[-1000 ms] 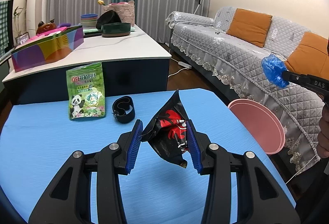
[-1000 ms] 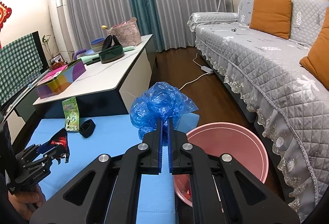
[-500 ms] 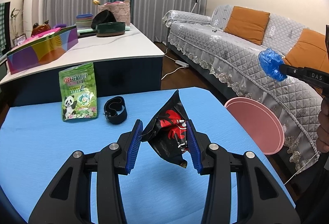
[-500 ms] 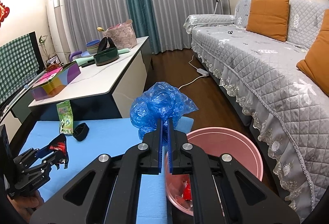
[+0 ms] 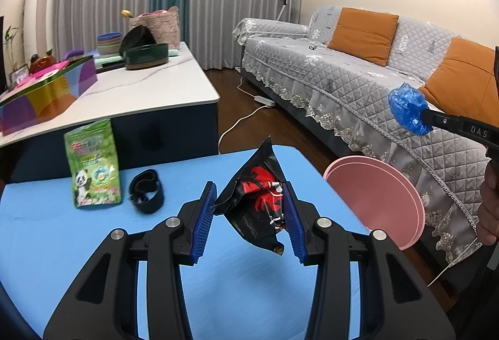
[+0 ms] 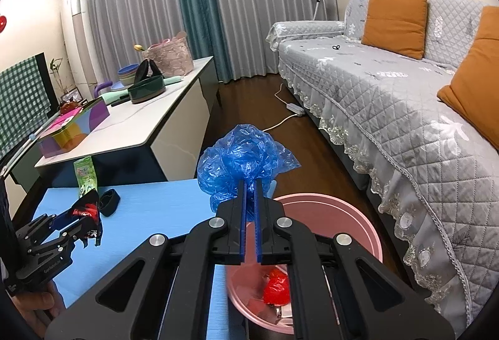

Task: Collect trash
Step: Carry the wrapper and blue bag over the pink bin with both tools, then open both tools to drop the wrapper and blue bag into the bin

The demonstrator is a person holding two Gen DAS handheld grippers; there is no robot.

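Note:
My left gripper (image 5: 248, 185) is shut on a crumpled black and red snack wrapper (image 5: 259, 209), held in the air above the blue table (image 5: 46, 231). My right gripper (image 6: 249, 184) is shut on a scrunched blue plastic bag (image 6: 243, 159), which hangs higher than the rim of the pink bin (image 6: 358, 221). The bin stands on the floor at the table's right edge, with red trash (image 6: 276, 284) inside. In the left wrist view the blue bag (image 5: 407, 109) shows up and to the right of the bin (image 5: 374, 199). A green panda pouch (image 5: 92, 165) and a black band (image 5: 146, 190) sit at the table's far side.
A white-topped counter (image 5: 149, 90) with bowls, a basket and a colourful box stands behind the table. A grey quilted sofa (image 6: 405, 97) with orange cushions runs along the right. A power strip and its white cord (image 6: 293, 109) lie on the dark floor between them.
Both grips are unchanged. The left gripper has drifted right with the wrapper; the pouch slid left in its view. The right gripper moved forward with the bag, and more of the bin's inside shows.

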